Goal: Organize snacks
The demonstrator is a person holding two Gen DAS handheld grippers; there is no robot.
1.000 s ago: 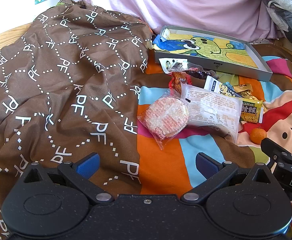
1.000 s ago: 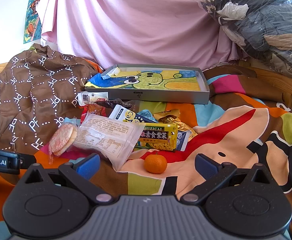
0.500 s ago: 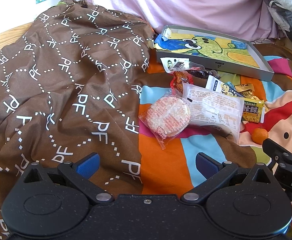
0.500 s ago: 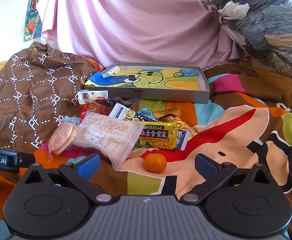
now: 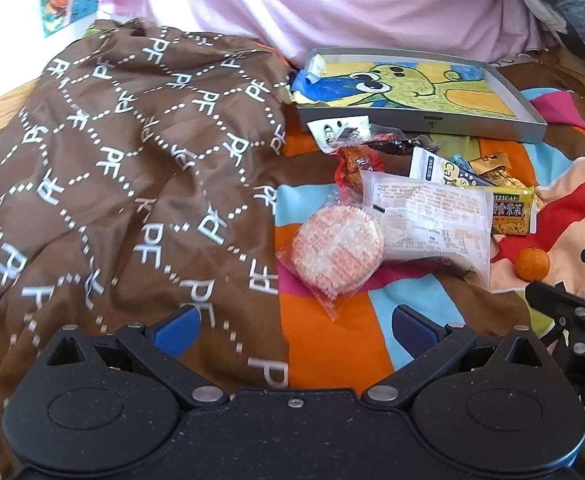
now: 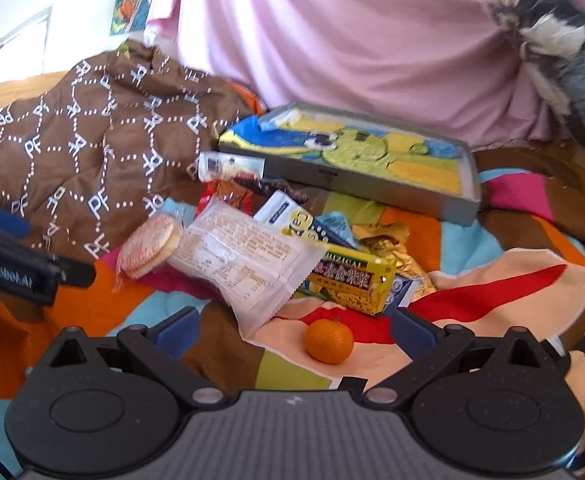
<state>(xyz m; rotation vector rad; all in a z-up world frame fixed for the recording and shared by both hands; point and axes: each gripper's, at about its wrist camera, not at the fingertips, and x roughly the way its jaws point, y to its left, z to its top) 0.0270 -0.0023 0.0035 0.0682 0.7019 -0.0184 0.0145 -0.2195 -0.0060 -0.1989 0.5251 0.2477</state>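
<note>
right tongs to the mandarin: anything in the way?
No. In the right wrist view only bare patterned bedspread lies between the open right tongs and the mandarin, which sits just ahead, slightly right of centre.

A crowded snack pile (image 6: pixel 276 252) blocks the twelve o'clock approach to the grey tray (image 6: pixel 466 184), whose interior lies open. Bare bedspread (image 6: pixel 492 300) offers passage at two o'clock, around the mandarin (image 6: pixel 328 340). Heaped brown fabric (image 5: pixel 112 168) walls off ten o'clock.
</note>
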